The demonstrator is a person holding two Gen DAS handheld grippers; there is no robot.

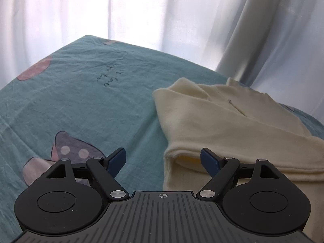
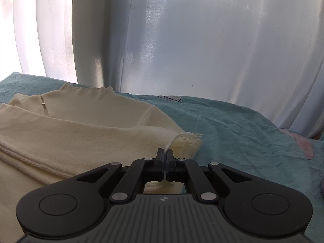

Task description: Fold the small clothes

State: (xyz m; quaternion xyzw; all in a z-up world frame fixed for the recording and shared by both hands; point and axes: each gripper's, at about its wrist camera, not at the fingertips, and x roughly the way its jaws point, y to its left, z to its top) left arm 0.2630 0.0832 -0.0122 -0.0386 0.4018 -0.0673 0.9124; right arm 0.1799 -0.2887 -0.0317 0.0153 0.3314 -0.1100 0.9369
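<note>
Right tool (image 2: pixel 165 151) seemingly pinches the cream sweater (image 2: pixel 85 125), its hem hidden.

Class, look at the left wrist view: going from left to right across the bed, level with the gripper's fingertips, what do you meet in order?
Printed cartoon figure on the teal bedsheet → left fingertip → folded cream garment, with the right fingertip over it.
</note>
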